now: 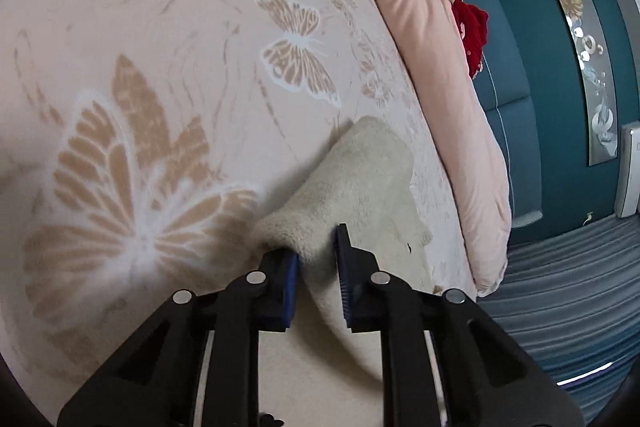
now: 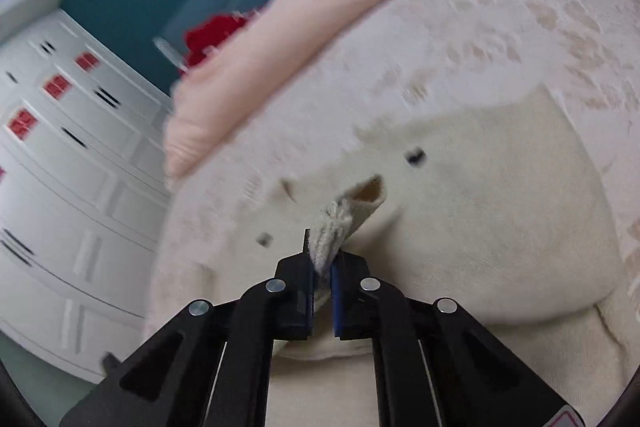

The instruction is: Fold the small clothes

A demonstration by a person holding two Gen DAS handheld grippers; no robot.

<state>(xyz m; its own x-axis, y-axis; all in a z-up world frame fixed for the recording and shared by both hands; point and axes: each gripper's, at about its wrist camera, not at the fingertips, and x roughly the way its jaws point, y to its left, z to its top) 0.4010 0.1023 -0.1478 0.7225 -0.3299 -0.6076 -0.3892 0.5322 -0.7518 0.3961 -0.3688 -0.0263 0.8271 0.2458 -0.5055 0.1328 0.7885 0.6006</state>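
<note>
Left claw (image 1: 316, 247): pinching a bunched fold of the cream fleece garment (image 1: 360, 179).
Right claw (image 2: 320, 267): nearly closed, gripping the garment's ribbed cuff (image 2: 332, 231).
Garment: spread on the butterfly-print bed cover (image 1: 160, 47), beyond both claws.

Left gripper (image 1: 316, 255), right gripper (image 2: 322, 267), black angular linkage arms, round silver pivot pins, blue ribbed pads

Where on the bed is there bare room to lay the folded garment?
Free: the butterfly-print blanket left of the cream fleece garment. Crowded: the strip between the garment and the pink quilt, with both grippers, left and right, clamped on fleece.
</note>
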